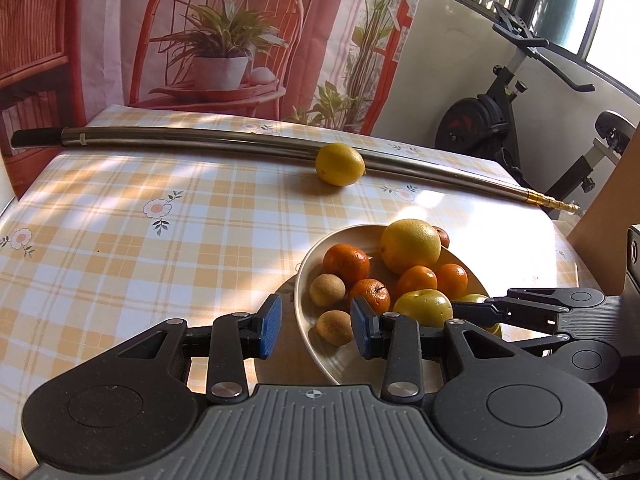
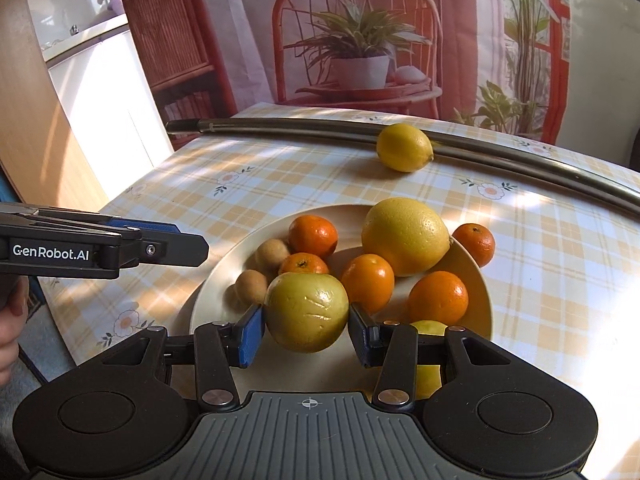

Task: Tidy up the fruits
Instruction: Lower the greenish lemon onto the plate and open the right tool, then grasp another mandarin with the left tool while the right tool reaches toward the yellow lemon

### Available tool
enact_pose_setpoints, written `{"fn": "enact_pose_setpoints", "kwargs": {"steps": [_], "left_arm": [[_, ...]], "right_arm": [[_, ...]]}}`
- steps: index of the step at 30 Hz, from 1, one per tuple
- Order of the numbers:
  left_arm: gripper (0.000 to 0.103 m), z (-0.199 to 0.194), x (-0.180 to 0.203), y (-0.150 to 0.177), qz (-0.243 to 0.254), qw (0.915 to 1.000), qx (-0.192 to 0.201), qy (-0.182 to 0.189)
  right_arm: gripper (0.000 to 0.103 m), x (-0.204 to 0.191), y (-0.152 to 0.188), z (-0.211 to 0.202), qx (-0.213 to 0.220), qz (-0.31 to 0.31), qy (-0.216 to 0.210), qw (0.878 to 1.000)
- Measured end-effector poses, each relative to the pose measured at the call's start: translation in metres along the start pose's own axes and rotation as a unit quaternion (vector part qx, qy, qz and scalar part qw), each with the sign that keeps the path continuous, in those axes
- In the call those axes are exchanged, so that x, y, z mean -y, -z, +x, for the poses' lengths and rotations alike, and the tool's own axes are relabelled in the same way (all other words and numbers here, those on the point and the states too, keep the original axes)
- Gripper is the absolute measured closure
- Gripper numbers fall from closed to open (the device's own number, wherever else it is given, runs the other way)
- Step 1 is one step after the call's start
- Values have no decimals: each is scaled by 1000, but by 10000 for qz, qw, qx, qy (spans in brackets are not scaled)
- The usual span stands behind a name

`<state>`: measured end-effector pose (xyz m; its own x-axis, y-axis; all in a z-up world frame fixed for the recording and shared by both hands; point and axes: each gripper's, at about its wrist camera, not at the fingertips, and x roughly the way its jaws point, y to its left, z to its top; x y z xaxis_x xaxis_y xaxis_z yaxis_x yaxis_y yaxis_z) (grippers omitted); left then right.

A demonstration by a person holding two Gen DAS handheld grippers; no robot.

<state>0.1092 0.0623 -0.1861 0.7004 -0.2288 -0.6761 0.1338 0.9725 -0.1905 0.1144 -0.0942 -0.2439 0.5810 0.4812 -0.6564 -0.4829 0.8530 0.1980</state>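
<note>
Blue-padded right gripper [image 2: 306, 330] jaws clamp a green apple [image 2: 306, 312]; left gripper [image 1: 316, 330] jaws open, empty.

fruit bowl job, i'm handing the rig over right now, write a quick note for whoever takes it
Right gripper: its pads sit on either side of a yellow-green apple at the near side of the bowl; the grip looks closed on it, but whether it is lifted is unclear.
Left gripper: open, empty, hovering at the bowl's left rim.
In the bowl: a large yellow citrus, several mandarins, two small brown fruits, another yellow-green fruit under the right gripper.
Outside the bowl: one lemon on the tablecloth against the metal pole, and one mandarin that seems to sit just beyond the far rim.
Left: probably those two.
</note>
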Motion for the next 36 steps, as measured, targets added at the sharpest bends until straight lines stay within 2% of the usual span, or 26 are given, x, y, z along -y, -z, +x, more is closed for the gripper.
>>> {"fn": "enact_pose_setpoints", "kwargs": {"steps": [8, 13, 20, 28, 36], "left_arm": [[63, 0, 0, 4, 25, 10000, 30, 38], [63, 0, 0, 7, 30, 10000, 1, 56], [63, -3, 3, 10, 54, 9999, 68, 102], [63, -4, 6, 16, 47, 9999, 31, 154], [63, -5, 8, 17, 104, 9998, 38, 163]], "right_arm": [[60, 0, 2, 10, -76, -14, 84, 9999], [60, 5, 1, 6, 5, 188, 48, 9998], [60, 8, 7, -20, 500, 278, 114, 9983], [60, 11, 23, -39, 1064, 392, 569, 9919], [60, 26, 27, -46, 1283, 739, 749, 9861]]}}
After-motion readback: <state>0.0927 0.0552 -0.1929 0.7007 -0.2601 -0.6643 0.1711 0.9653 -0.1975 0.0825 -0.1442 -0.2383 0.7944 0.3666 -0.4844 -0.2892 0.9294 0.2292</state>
